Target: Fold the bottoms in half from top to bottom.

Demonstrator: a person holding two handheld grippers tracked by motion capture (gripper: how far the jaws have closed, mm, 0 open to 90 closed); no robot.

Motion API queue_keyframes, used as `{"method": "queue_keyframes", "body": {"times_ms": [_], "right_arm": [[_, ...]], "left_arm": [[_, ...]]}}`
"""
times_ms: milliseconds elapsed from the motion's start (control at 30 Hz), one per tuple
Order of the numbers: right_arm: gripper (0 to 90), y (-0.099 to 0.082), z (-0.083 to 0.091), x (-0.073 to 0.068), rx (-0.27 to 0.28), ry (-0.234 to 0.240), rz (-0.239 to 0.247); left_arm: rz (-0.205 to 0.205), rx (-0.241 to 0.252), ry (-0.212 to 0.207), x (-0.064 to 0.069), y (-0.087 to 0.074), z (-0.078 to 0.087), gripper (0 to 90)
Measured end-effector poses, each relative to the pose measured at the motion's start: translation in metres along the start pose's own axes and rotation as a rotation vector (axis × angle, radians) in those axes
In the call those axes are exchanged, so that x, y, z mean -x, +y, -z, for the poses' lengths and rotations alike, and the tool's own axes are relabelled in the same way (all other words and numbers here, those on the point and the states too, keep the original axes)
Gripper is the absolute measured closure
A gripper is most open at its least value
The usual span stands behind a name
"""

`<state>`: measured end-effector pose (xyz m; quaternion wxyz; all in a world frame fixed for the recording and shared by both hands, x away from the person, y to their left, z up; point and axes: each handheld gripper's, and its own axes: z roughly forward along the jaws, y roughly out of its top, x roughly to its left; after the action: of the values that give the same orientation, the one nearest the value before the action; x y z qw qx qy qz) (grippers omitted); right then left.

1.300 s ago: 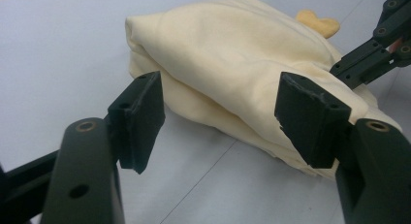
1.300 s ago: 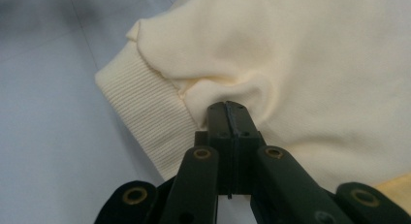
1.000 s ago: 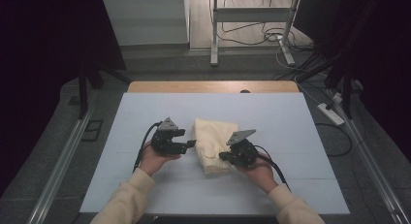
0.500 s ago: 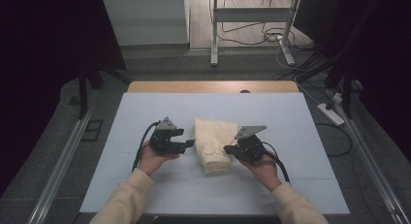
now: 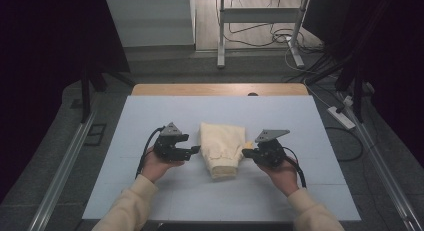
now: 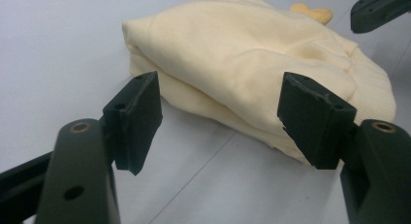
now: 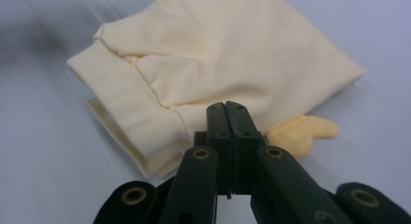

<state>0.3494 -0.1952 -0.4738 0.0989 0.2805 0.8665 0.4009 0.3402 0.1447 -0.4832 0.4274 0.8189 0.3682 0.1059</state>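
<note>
At counter (image 5: 150, 191) centre: folded cream garment (image 5: 222, 147), soft knit, ribbed hem at near end, small yellow tab poking out on right. Right gripper (image 5: 247, 153) has drawn back off garment's right edge, now clenched empty. Left gripper (image 5: 195, 150) released, just left of garment. Fold looks finished.

folded cream garment (image 5: 222, 148) mid-table between both grippers, bare table (image 5: 150, 111) all around
</note>
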Motion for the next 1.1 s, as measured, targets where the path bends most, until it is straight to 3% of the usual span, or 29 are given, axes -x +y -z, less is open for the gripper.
{"method": "queue_keyframes", "body": {"times_ms": [567, 667, 867, 1100], "right_arm": [[86.6, -0.034, 0.02, 0.012, -0.053, -0.05, -0.042], [78.7, -0.04, 0.023, 0.014, -0.073, -0.055, -0.051], [47.1, -0.049, 0.033, 0.016, -0.061, -0.083, -0.068], [39.0, -0.064, 0.045, 0.018, -0.062, -0.085, -0.086]], "left_arm": [[0.012, -0.015, 0.022, 0.005, -0.024, 0.021, 31.8], [0.01, -0.025, 0.028, 0.006, -0.03, 0.025, 31.8], [0.016, -0.044, 0.04, 0.006, -0.041, 0.031, 31.7], [0.026, -0.055, 0.057, 0.008, -0.052, 0.039, 31.1]]}}
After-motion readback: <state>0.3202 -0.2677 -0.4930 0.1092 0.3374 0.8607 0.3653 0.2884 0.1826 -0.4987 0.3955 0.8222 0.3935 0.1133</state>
